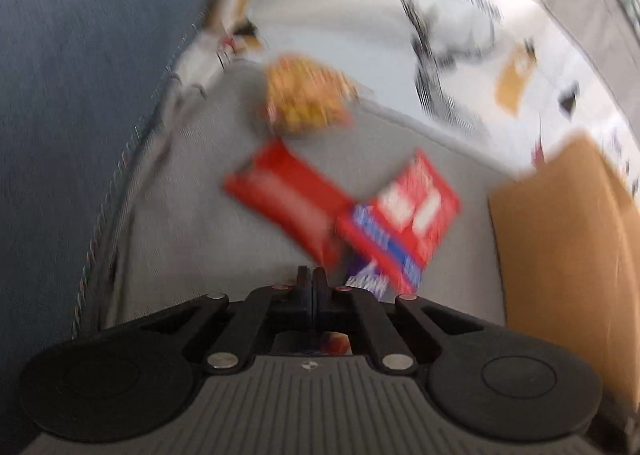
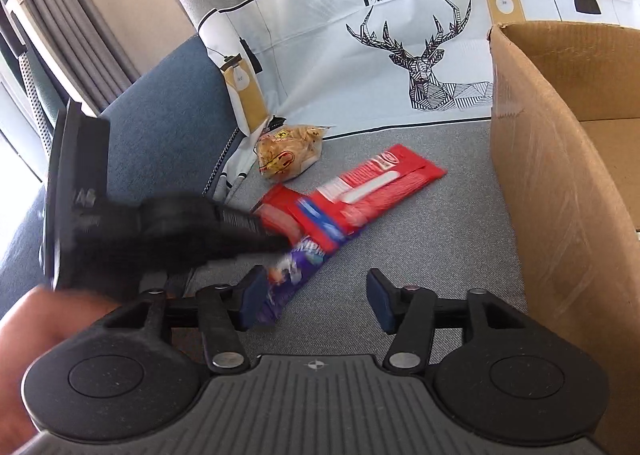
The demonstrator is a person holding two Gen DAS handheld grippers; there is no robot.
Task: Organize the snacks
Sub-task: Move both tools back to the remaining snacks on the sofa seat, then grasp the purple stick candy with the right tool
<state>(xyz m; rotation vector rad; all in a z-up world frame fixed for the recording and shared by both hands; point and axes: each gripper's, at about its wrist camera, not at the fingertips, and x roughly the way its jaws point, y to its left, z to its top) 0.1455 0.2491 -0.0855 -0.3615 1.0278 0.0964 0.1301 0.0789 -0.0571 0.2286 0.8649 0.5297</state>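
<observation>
Several snack packets lie on the grey cloth. A long red packet [image 2: 384, 181] [image 1: 286, 199] overlaps a red-and-blue packet [image 2: 320, 221] [image 1: 408, 215], and a purple packet [image 2: 286, 275] [image 1: 366, 281] sticks out from under them. A clear bag of yellow snacks [image 2: 288, 151] [image 1: 304, 95] sits further back. My left gripper [image 1: 312, 275] [image 2: 280, 243] is shut, its tips at the near edge of the red packets; the blur hides whether it pinches a wrapper. My right gripper [image 2: 316, 299] is open, with the purple packet's end just inside its left finger [image 2: 252, 301].
An open cardboard box [image 2: 560, 175] [image 1: 568, 239] stands at the right, close to the packets. A white cloth with a deer print [image 2: 420, 55] covers the back. A blue cushion [image 2: 168, 115] borders the left. A person's hand [image 2: 24, 331] shows at the lower left.
</observation>
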